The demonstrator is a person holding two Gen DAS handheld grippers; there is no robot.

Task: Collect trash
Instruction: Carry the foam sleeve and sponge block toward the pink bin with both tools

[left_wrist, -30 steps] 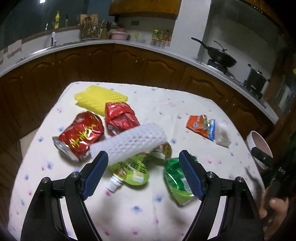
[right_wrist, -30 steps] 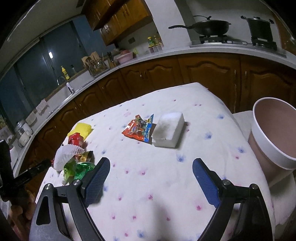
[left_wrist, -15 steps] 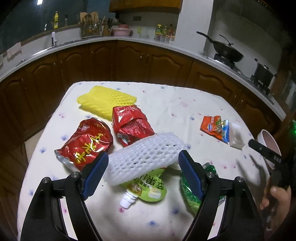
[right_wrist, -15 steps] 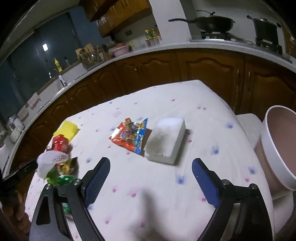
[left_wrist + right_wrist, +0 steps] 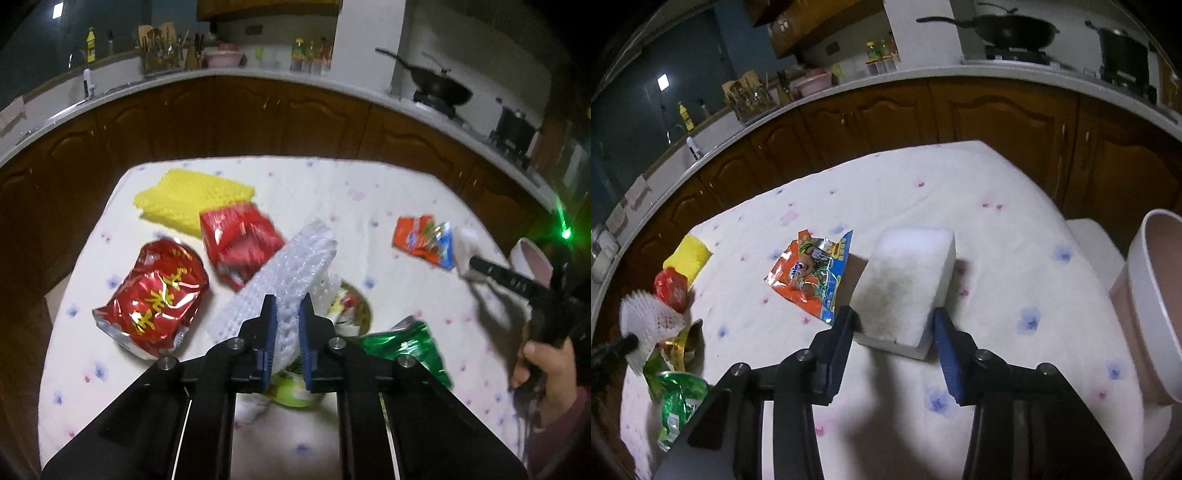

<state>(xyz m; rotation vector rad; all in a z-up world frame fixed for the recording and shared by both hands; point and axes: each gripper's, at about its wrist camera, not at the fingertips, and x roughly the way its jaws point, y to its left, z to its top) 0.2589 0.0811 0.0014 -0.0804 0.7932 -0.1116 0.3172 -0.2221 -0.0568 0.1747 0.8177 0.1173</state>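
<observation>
Both claws have just been closing, and the white foam net is now tipped up off the pile.
The left claw (image 5: pixel 284 310) squeezes the white foam net (image 5: pixel 295 266) tight between its blue pads, near the middle of the surface (image 5: pixel 314 184). Around it lie a red bag (image 5: pixel 159 299), a red wrapper (image 5: pixel 240 243), a yellow foam net (image 5: pixel 192 199) by the far left corner, and a green wrapper (image 5: pixel 406 347). The right claw (image 5: pixel 895 325) sits around the near end of the white sponge (image 5: pixel 905 280), close to the right edge; its pads look like they touch the sides. An orange packet (image 5: pixel 812 273) lies just beside the sponge. A pink bin (image 5: pixel 1156 306) stands past the right edge.
</observation>
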